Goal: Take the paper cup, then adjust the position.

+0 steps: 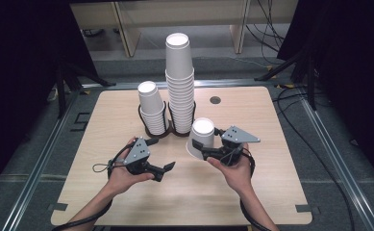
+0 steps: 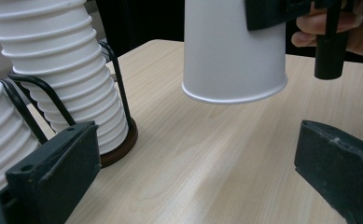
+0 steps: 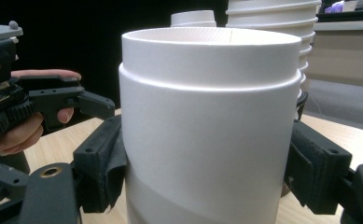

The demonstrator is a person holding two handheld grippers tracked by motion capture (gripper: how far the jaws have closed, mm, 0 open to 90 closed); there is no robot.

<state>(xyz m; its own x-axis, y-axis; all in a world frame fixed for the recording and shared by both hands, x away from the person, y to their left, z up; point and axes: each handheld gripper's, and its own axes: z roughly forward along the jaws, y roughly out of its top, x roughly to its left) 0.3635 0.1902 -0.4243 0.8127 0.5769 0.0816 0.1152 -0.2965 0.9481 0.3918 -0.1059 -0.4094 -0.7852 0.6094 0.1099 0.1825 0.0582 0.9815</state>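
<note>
Your right gripper (image 1: 208, 153) clamps an upside-down paper cup (image 1: 201, 138) off the worktop (image 1: 271, 192), at five o'clock from the tall stack (image 1: 180, 84), likely so it clears the wood. Your left gripper (image 1: 164, 170) waits wide open and empty at the cup's eight o'clock, probably ready to help.

In the right gripper view the held cup (image 3: 209, 126) runs off the bottom edge and hides most of the cup stacks (image 3: 272, 18) behind it. In the left gripper view that cup's base and the tall stack's (image 2: 62, 70) top are cut off above.
</note>
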